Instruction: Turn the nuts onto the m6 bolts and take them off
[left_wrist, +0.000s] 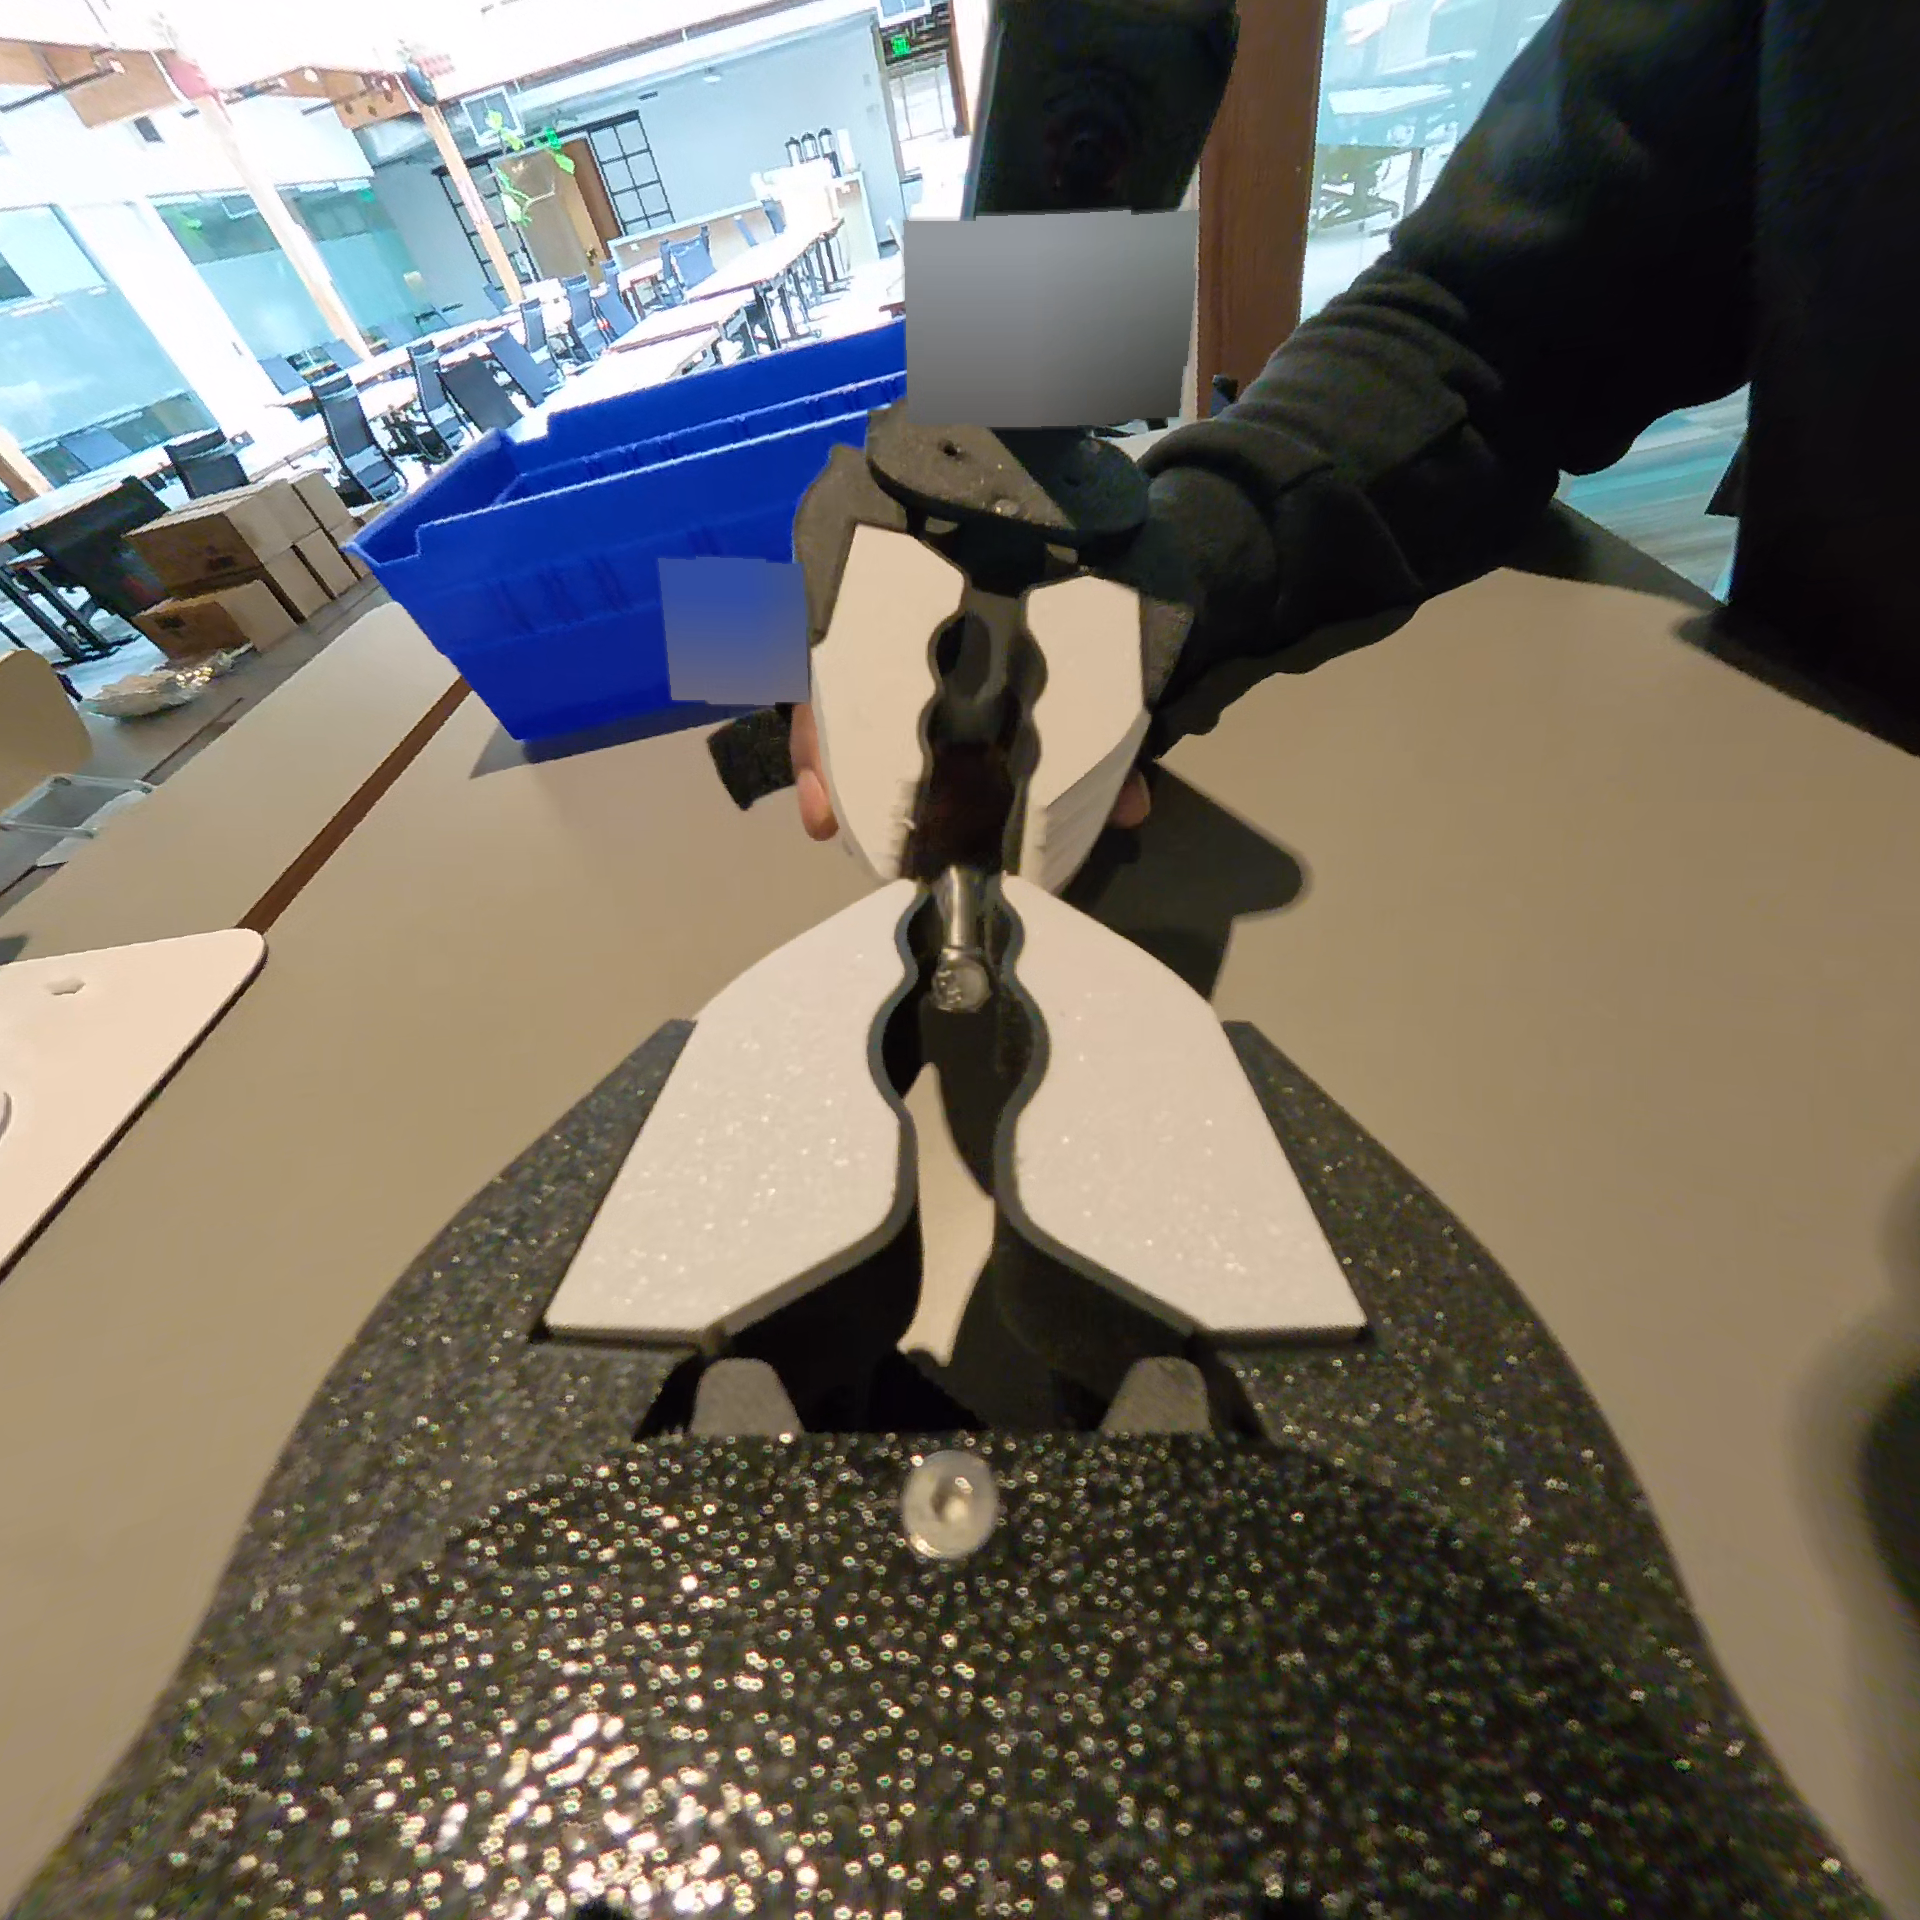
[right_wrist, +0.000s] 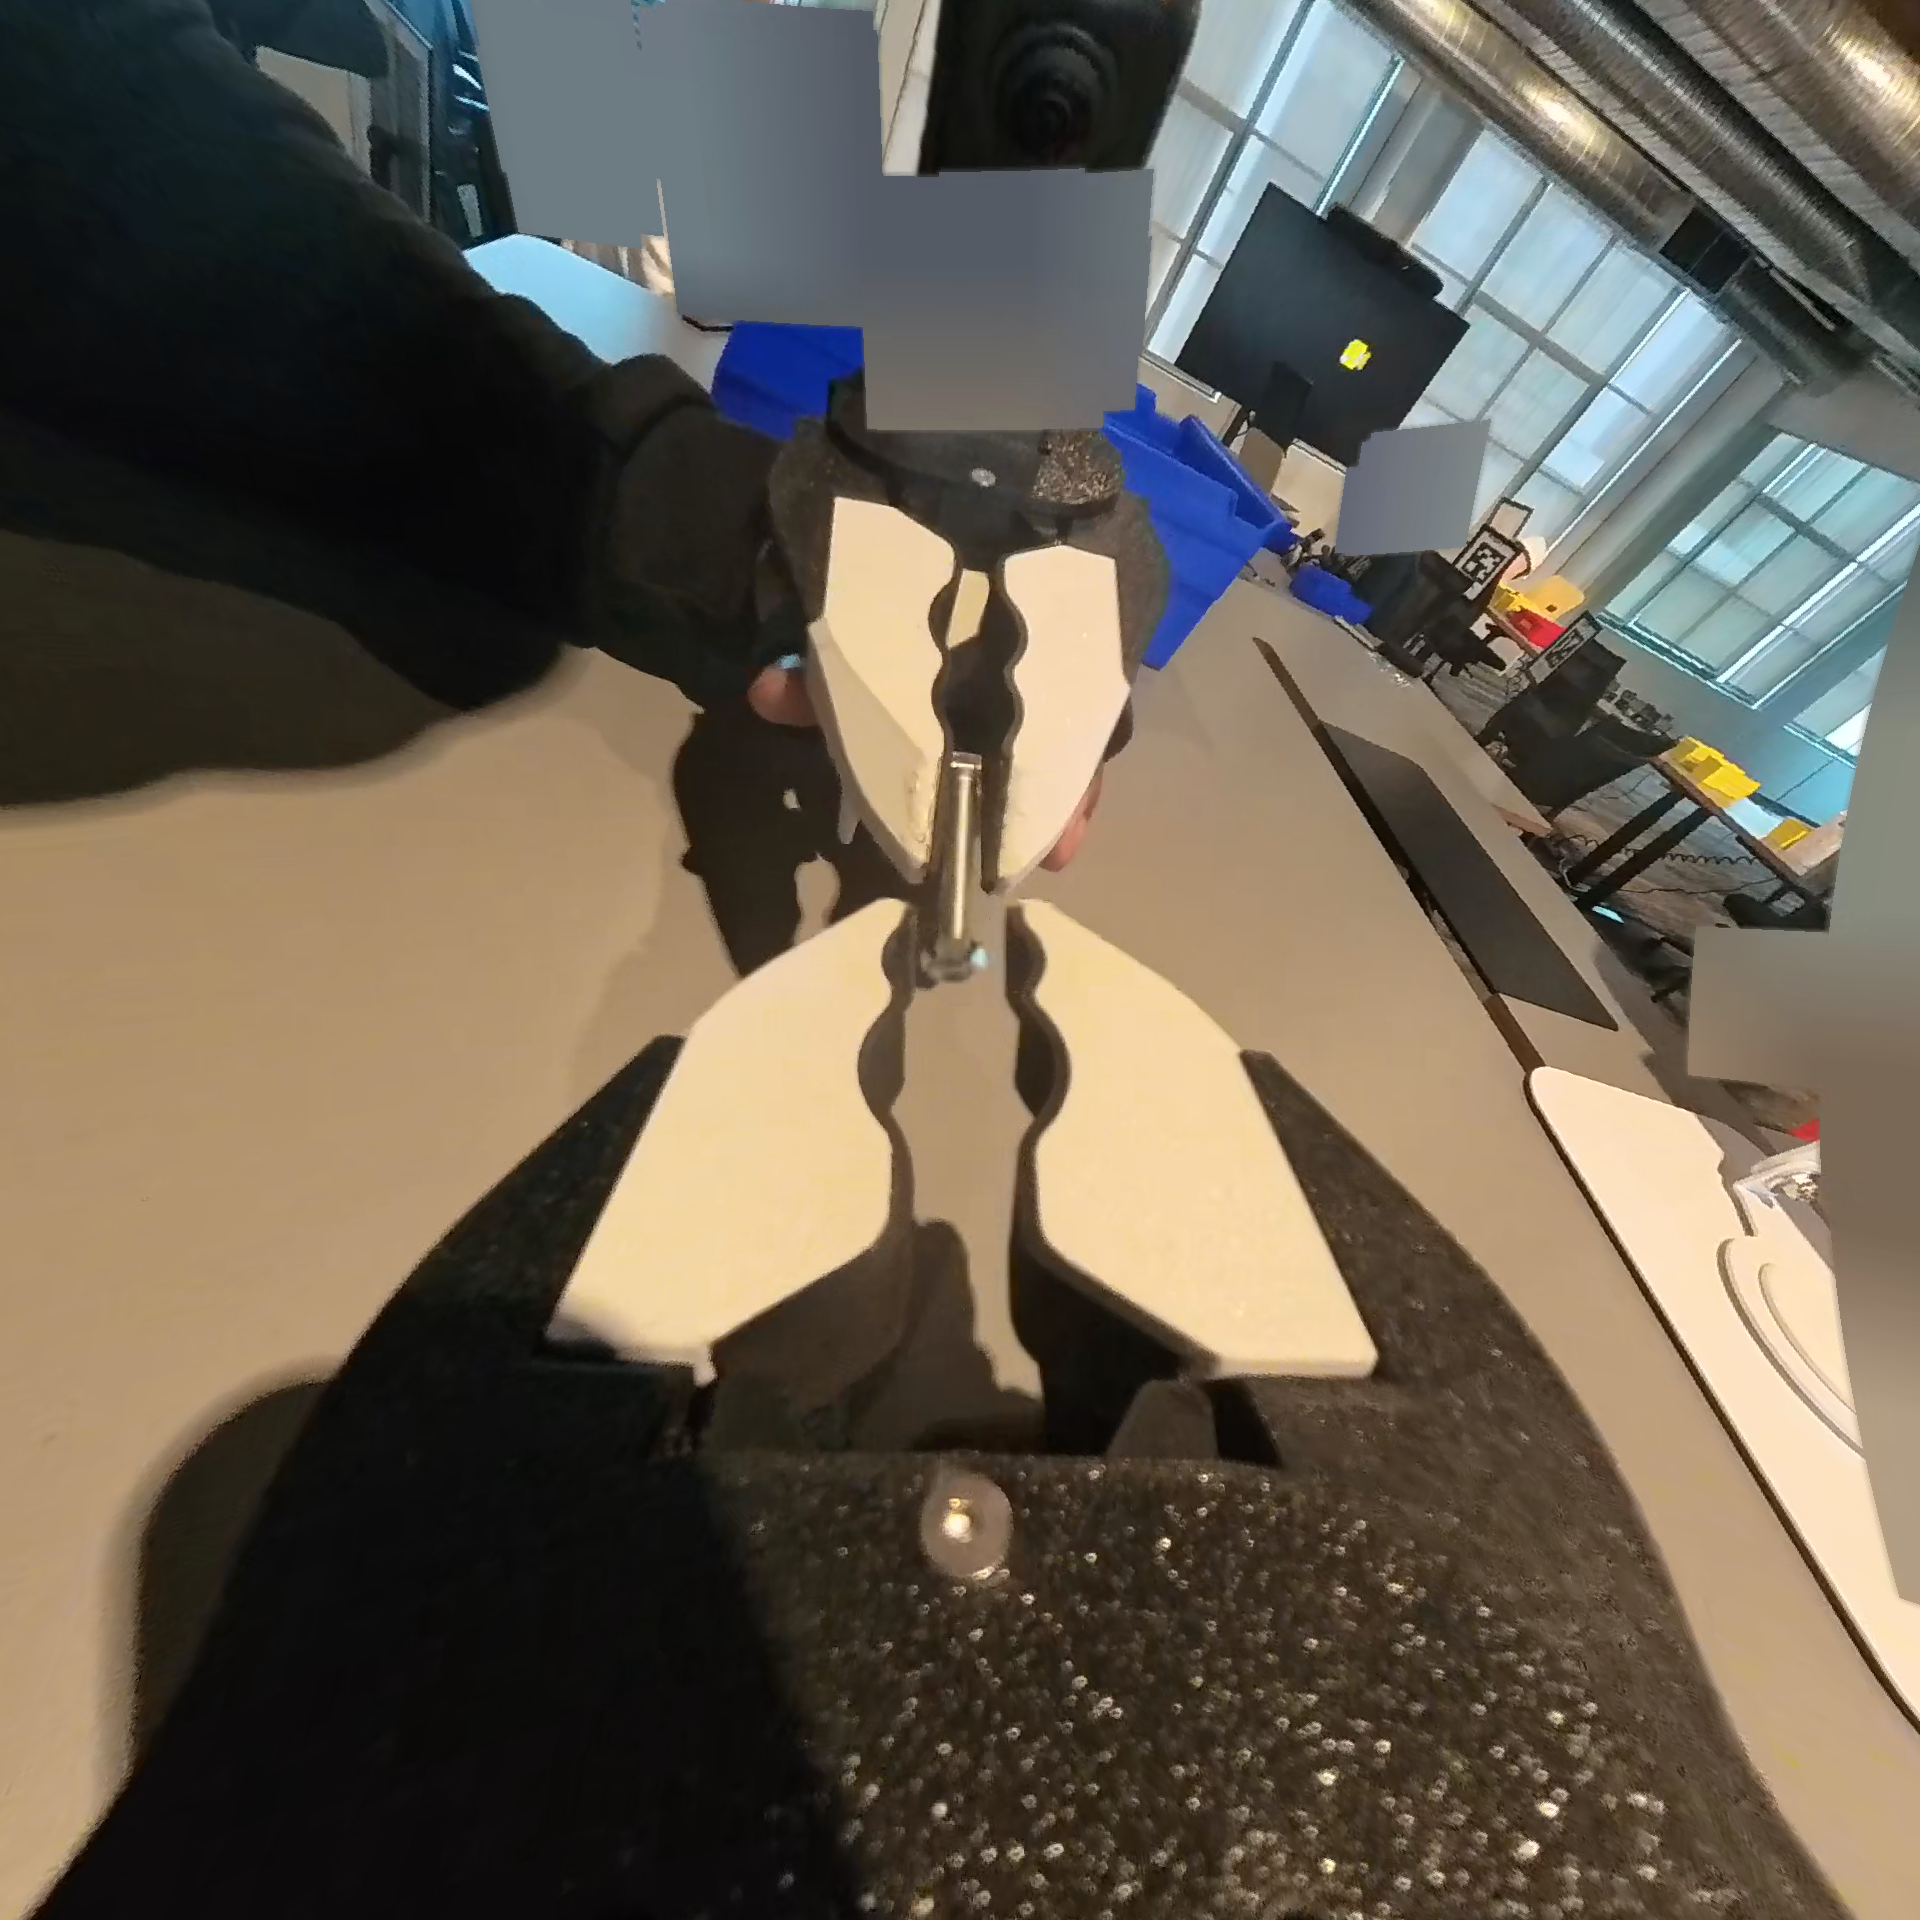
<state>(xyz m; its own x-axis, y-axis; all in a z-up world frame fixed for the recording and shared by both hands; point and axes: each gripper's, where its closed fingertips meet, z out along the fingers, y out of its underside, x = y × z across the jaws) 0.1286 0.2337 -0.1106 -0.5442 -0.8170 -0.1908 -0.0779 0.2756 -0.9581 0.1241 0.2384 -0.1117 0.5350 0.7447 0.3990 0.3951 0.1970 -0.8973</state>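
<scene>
A silver bolt (left_wrist: 961, 928) with a hex head hangs in the air above the desk, pinched between two opposed sets of white fingertips. A small nut (right_wrist: 948, 968) sits on one end of its shaft (right_wrist: 958, 831).

I can read no text, number or brand in either view. I only see square black-and-white coded markers (right_wrist: 1490, 562) standing far behind the bench in the right wrist view, and a dark screen (right_wrist: 1320, 327) with a small yellow spot, too small to read.
</scene>
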